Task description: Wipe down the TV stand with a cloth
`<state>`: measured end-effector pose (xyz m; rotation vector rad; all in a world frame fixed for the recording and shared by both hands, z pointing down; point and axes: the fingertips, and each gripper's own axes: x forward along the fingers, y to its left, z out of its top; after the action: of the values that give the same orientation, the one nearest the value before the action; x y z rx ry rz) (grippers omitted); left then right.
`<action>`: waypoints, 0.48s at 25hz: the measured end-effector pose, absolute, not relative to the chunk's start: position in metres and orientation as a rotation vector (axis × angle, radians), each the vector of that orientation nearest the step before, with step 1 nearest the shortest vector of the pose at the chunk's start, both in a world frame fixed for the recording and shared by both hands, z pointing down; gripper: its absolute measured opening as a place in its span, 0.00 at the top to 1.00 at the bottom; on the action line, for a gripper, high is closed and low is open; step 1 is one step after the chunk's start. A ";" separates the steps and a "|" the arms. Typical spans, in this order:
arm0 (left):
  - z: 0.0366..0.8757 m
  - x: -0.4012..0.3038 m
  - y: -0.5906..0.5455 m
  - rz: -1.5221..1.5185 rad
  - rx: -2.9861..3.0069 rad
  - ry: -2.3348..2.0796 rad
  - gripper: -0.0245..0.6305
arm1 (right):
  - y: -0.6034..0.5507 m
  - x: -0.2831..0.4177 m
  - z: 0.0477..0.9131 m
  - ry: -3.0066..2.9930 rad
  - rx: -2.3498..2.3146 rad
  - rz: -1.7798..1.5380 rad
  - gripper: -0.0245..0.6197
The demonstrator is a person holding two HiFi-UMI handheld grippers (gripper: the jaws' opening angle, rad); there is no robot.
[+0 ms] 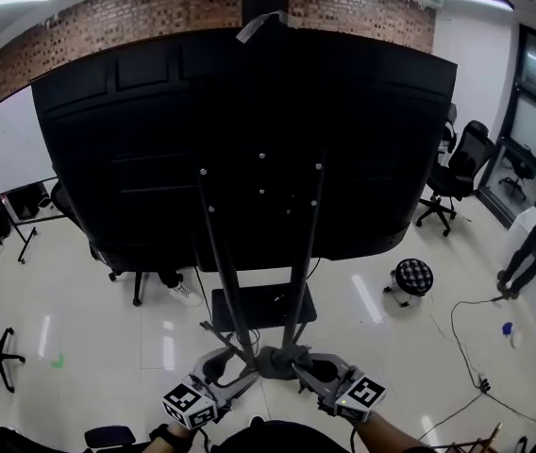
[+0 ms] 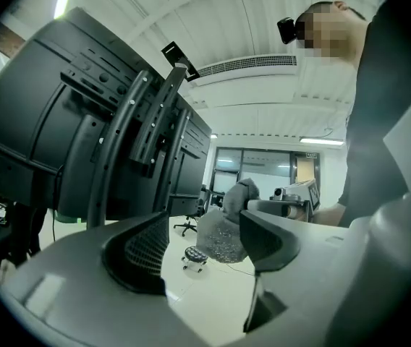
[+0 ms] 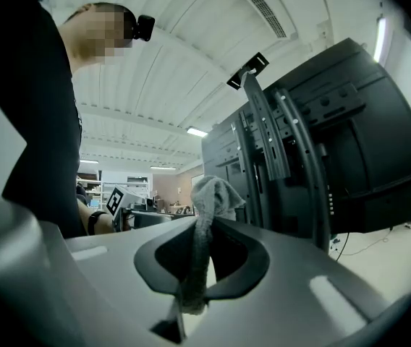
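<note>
While the head view looks down on both tools from behind, only the gripper views settle how their jaws stand. From above, the left hand-held gripper (image 1: 235,374) and the right hand-held gripper (image 1: 304,370) meet low in the frame at a grey cloth (image 1: 280,360). They are near the foot of the TV stand (image 1: 219,253), whose two dark uprights carry the back of a big black TV (image 1: 126,140) above the pale floor (image 1: 108,328). The right gripper view shows its jaws closed on the cloth, with a strip pinched between them and the rest bunched above the tips. The left gripper view shows its jaws apart with nothing between them, and the cloth hangs just beyond. No view shows whether the cloth touches the stand
</note>
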<state>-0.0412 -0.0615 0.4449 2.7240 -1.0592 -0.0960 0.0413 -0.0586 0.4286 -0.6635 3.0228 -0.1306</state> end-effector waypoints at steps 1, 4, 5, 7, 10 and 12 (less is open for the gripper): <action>0.446 -0.046 -0.069 -0.096 2.736 -1.044 0.46 | -0.067 0.036 0.426 3.015 -0.674 -0.118 0.94; 0.447 -0.058 -0.088 -0.096 2.770 -1.016 0.46 | -0.088 0.022 0.422 2.995 -0.710 -0.113 0.94; 0.444 -0.062 -0.094 -0.091 2.769 -1.013 0.46 | -0.094 0.018 0.422 2.987 -0.713 -0.124 0.94; 0.441 -0.067 -0.101 -0.087 2.757 -1.006 0.46 | -0.100 0.011 0.420 2.971 -0.707 -0.150 0.94; 0.437 -0.071 -0.111 -0.101 2.762 -1.005 0.46 | -0.109 0.010 0.415 2.971 -0.710 -0.150 0.94; 0.431 -0.073 -0.122 -0.111 2.778 -1.014 0.46 | -0.119 0.011 0.407 2.963 -0.710 -0.122 0.94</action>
<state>-0.0728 -0.1217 0.4307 2.7782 -1.0142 -0.1107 0.0108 -0.1194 0.4067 -0.7100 2.9634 -0.1220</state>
